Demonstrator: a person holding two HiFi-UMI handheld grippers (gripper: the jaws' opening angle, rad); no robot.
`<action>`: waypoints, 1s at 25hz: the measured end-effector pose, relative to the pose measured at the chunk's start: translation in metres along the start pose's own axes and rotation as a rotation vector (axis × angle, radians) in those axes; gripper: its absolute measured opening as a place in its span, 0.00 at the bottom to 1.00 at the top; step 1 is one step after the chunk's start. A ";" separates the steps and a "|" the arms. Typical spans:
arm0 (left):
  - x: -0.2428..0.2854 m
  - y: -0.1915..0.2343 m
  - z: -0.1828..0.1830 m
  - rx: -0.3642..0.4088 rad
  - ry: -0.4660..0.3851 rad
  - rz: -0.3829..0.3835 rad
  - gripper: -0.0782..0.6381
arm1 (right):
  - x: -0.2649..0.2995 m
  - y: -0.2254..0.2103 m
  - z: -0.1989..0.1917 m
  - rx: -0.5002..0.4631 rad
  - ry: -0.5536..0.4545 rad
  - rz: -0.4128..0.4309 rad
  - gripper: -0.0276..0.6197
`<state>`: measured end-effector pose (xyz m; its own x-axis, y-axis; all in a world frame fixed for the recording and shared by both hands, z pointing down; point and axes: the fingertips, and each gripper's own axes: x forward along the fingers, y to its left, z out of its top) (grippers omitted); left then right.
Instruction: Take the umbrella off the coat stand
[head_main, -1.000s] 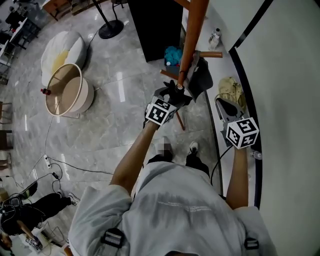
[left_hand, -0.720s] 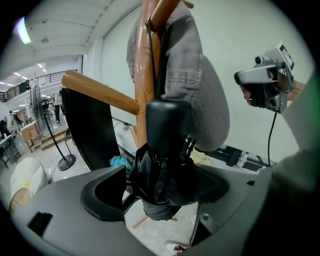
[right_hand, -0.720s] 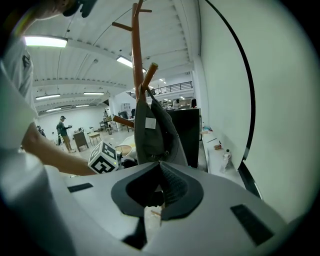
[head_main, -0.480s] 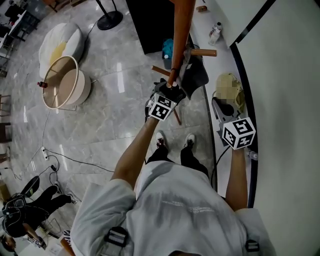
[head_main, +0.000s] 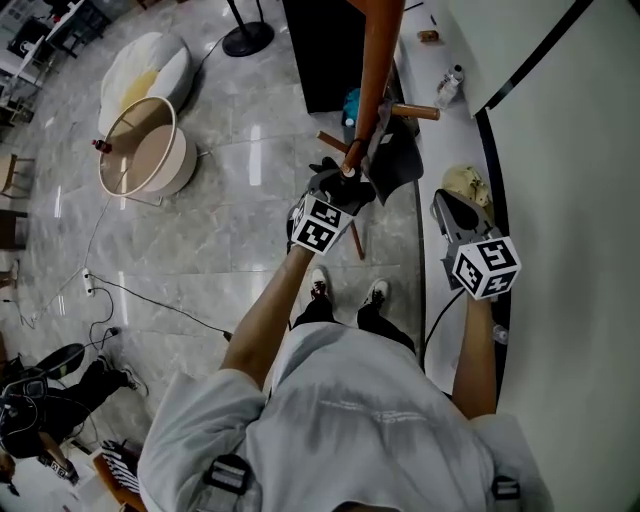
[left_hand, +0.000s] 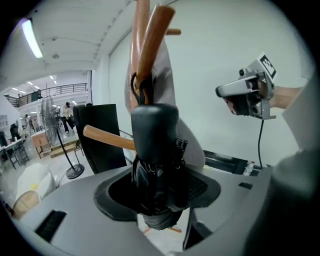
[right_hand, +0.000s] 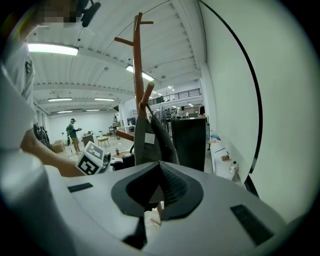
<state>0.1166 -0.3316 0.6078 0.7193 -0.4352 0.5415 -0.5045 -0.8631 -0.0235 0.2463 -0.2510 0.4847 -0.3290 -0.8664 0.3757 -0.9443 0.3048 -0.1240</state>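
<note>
A wooden coat stand (head_main: 375, 60) rises in front of me. A black folded umbrella (head_main: 343, 180) hangs low on it, below a side peg. My left gripper (head_main: 335, 192) is at the umbrella. In the left gripper view the umbrella (left_hand: 152, 135) stands upright between the jaws, which are closing, and the pads (left_hand: 197, 187) touch it. The left gripper (left_hand: 157, 195) points slightly down toward the pole (left_hand: 142, 40). My right gripper (head_main: 450, 212) hangs apart at the right by the wall. Its jaws (right_hand: 159, 170) are shut with nothing between them.
A dark grey garment (head_main: 395, 150) hangs on the stand beside the umbrella. A black cabinet (head_main: 335, 50) stands behind it. A white ledge (head_main: 440, 130) along the wall carries a bottle (head_main: 452, 85) and a beige cap (head_main: 465, 185). A round basket (head_main: 140, 165), a beanbag (head_main: 145, 75) and floor cables (head_main: 130, 315) lie left.
The left gripper has stayed at the umbrella on the stand. The right gripper has barely shifted by the wall. My head view has tilted a little.
</note>
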 end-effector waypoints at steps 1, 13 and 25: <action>-0.009 0.000 0.005 0.005 -0.009 0.008 0.46 | 0.002 0.001 0.004 -0.001 -0.012 0.011 0.08; -0.104 -0.010 0.045 0.034 -0.121 0.092 0.46 | 0.008 0.030 0.056 -0.110 -0.109 0.104 0.08; -0.191 0.011 0.114 0.042 -0.277 0.223 0.46 | -0.007 0.051 0.110 -0.312 -0.211 0.072 0.08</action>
<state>0.0277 -0.2876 0.4085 0.6989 -0.6620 0.2706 -0.6476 -0.7464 -0.1533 0.1994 -0.2728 0.3743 -0.4195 -0.8907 0.1749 -0.8818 0.4456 0.1542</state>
